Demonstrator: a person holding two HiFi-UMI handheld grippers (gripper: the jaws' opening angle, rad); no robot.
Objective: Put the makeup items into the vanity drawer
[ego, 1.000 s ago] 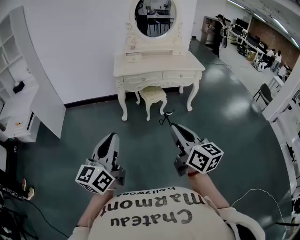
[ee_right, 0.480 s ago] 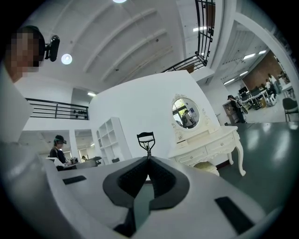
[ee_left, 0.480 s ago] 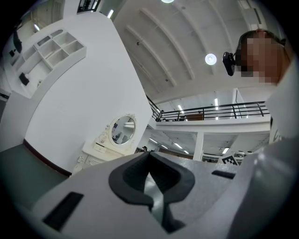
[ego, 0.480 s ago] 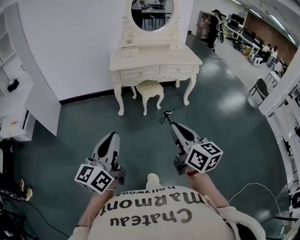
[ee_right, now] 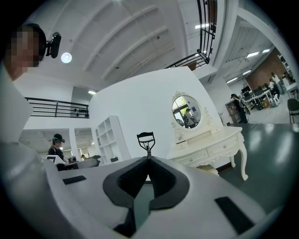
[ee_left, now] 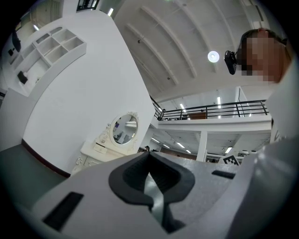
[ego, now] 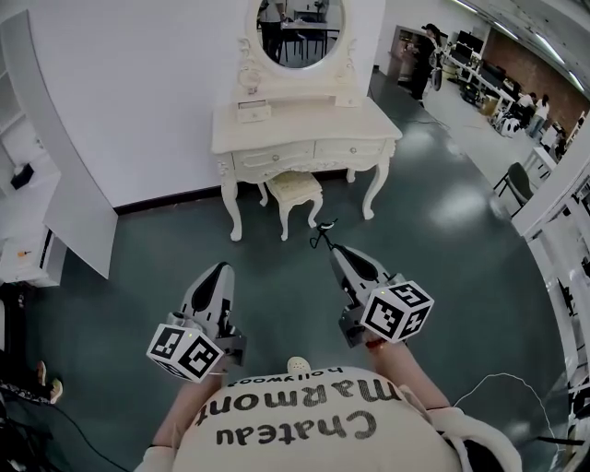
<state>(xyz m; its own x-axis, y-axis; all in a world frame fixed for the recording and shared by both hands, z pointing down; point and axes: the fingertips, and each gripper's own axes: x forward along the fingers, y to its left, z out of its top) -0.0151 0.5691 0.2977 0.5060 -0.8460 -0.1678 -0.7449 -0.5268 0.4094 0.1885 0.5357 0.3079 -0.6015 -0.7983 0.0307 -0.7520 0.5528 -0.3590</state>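
Observation:
A cream vanity table [ego: 304, 124] with an oval mirror [ego: 300, 26] stands against the white wall ahead, its two front drawers [ego: 274, 158] closed. My right gripper [ego: 330, 247] is shut on a black eyelash curler [ego: 322, 232], which sticks up past the jaw tips [ee_right: 145, 138]. It is held over the green floor, well short of the vanity. My left gripper [ego: 218, 270] is shut with nothing in it, level with the right one. The vanity also shows in the left gripper view [ee_left: 106, 147] and the right gripper view [ee_right: 210, 142].
A small cream stool [ego: 295, 189] is tucked under the vanity. White shelving [ego: 37, 184] stands at the left. A small box [ego: 252, 112] sits on the vanity top. People and desks [ego: 502, 92] fill the room at the far right. A cable [ego: 498, 383] lies on the floor.
The vanity has drifted slightly left and lower in the head view as the person steps toward it. Both grippers keep their pose; the right still holds the curler.

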